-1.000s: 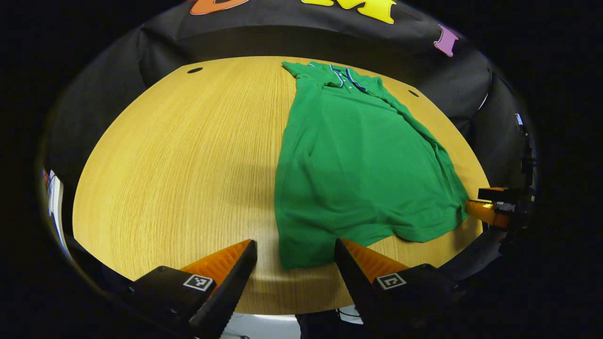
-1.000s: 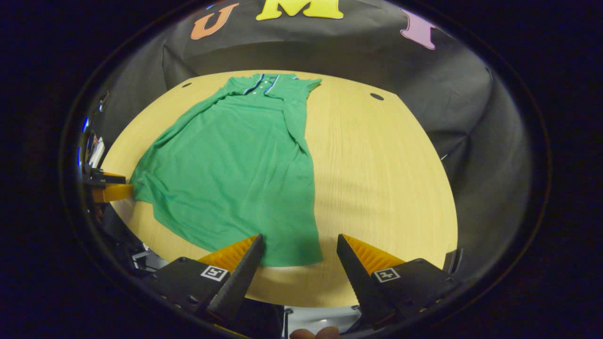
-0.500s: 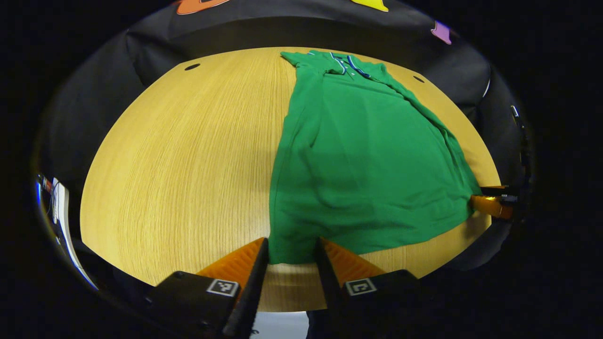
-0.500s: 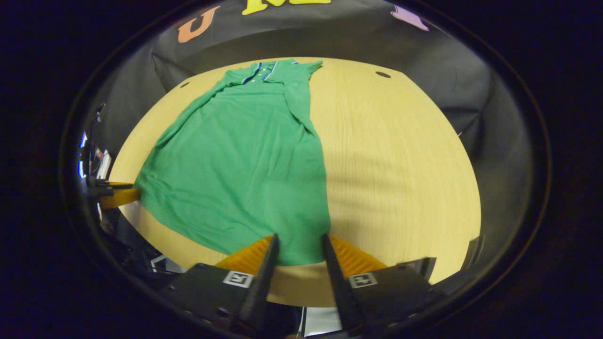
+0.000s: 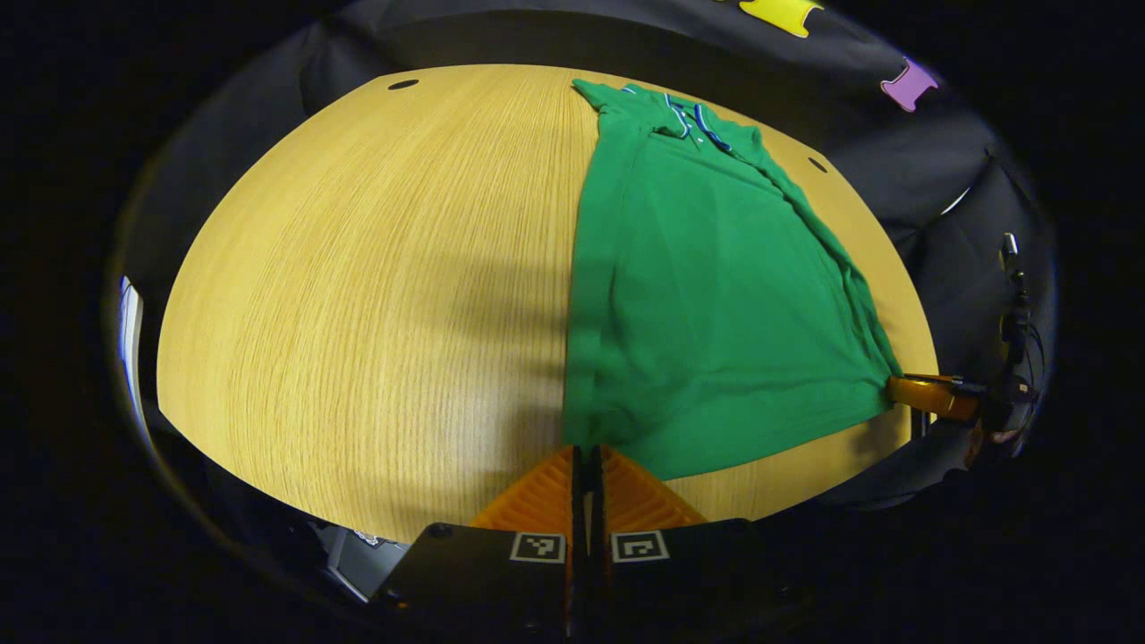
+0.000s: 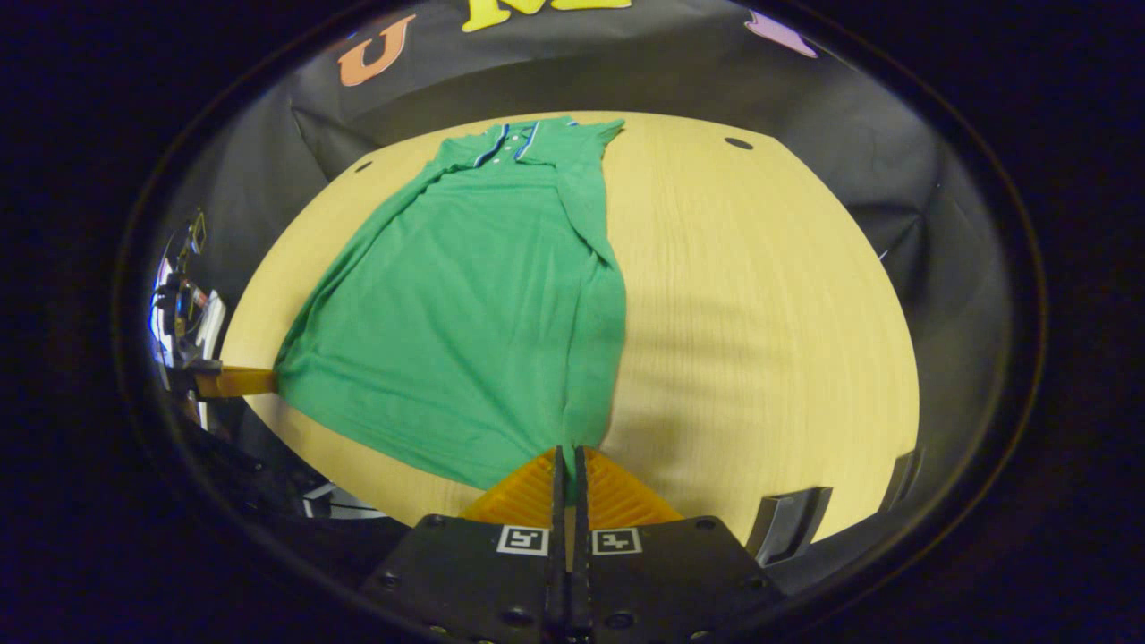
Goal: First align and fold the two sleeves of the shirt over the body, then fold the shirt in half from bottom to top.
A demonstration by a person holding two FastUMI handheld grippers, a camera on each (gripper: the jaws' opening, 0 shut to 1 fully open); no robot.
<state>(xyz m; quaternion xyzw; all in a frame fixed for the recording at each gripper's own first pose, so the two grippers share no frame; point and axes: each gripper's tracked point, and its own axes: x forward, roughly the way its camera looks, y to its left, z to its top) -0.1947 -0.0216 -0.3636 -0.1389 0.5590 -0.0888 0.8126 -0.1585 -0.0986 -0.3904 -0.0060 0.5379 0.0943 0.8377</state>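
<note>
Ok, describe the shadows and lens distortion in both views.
Left gripper view: fisheye bows the light wooden table into a dome; soft shadow bands lie left of the green polo shirt. Right gripper view: same bulge; faint shadows cross the bare wood right of the shirt.

Bare table [image 5: 358,268] lies wide beside the shirt [image 5: 707,295]. Nothing stands on it. The booth's black cloth wall [image 6: 626,89] closes the far edge.

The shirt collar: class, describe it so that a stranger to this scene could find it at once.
Start at the round wooden table and find the green polo shirt spread flat on it. Follow the shirt to its far end, by the black cloth wall: there sits the collar, the one part with blue and white trim and small pale buttons.
</note>
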